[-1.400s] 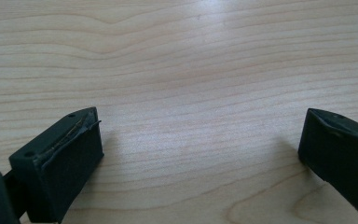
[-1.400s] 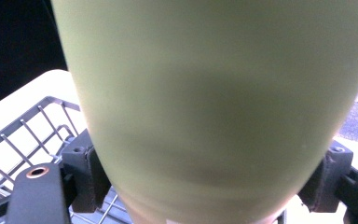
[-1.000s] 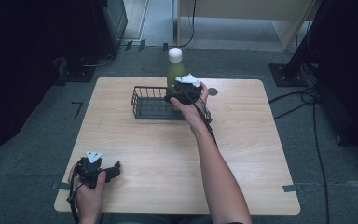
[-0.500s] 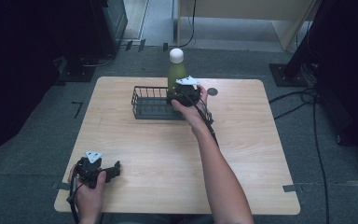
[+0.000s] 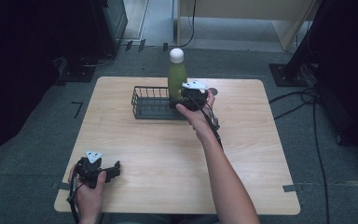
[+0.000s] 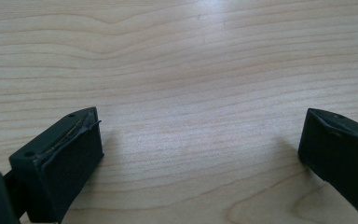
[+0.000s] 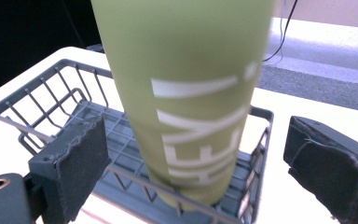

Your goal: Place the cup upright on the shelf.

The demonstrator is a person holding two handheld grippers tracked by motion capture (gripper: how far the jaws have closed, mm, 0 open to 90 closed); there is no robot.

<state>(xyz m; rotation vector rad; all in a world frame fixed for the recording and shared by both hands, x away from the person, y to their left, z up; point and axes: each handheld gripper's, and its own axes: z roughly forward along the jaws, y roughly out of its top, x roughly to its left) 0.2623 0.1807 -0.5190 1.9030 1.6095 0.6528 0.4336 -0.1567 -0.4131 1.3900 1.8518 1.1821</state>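
Note:
A green bottle (image 5: 177, 77) with a white cap stands upright in the right end of a black wire basket (image 5: 149, 103) at the back of the wooden table (image 5: 177, 154). Its green body with white lettering (image 7: 191, 93) rises close ahead in the right gripper view, inside the basket (image 7: 51, 107). My right gripper (image 5: 179, 101) is open just in front of the bottle, its jaws wide on either side and apart from it. My left gripper (image 5: 114, 169) rests open low on the table near the front left corner, with bare wood (image 6: 196, 84) between its jaws.
A small dark round object (image 5: 213, 91) lies on the table behind my right hand. Cables (image 5: 307, 100) run over the grey floor to the right of the table. A pale cabinet (image 5: 242, 18) stands beyond the far edge.
My right gripper has drawn back slightly from the bottle toward me. The bottle stands in the basket as before. The left gripper has not moved.

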